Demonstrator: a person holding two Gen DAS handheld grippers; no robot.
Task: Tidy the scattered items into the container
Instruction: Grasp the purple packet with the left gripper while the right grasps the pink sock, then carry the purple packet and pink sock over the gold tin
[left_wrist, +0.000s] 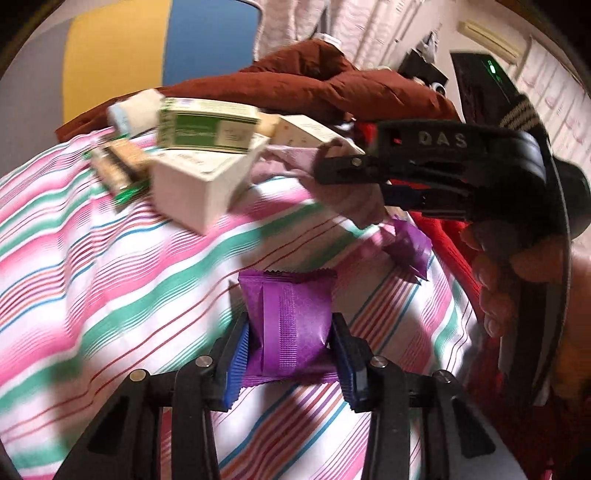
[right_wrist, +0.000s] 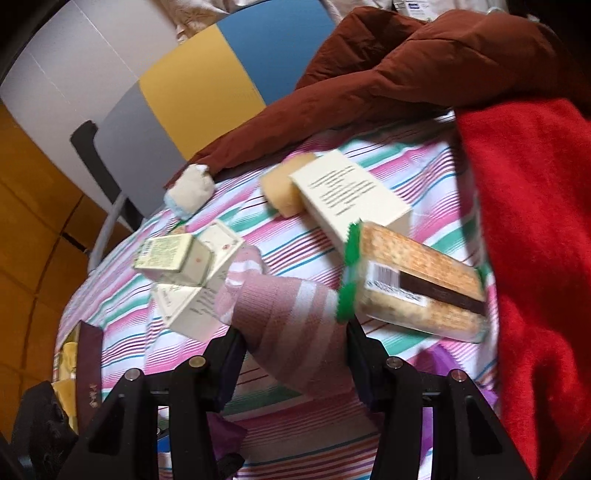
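My left gripper (left_wrist: 290, 326) is shut on a purple foil packet (left_wrist: 288, 295), its blue pads (left_wrist: 236, 354) pinching the packet's sides just above the striped sheet (left_wrist: 110, 277). A second purple packet (left_wrist: 406, 247) lies further right. In a person's hand, my right gripper (right_wrist: 295, 332) is shut on a pink striped sock (right_wrist: 280, 295). The left wrist view shows the same gripper (left_wrist: 354, 177) and sock (left_wrist: 351, 199) from the side. Scattered on the sheet are a cracker pack (right_wrist: 417, 284), a long white box (right_wrist: 351, 199), a green-and-white box (right_wrist: 166, 254) on a white box (right_wrist: 184, 302), and a yellow sponge (right_wrist: 284, 188).
A red blanket (right_wrist: 535, 258) lies along the right side and a brown quilt (right_wrist: 406, 74) is heaped at the back. A white rolled cloth (right_wrist: 190, 195) sits near the far edge. At the lower left a dark brown box edge (right_wrist: 88, 369) stands by yellow things.
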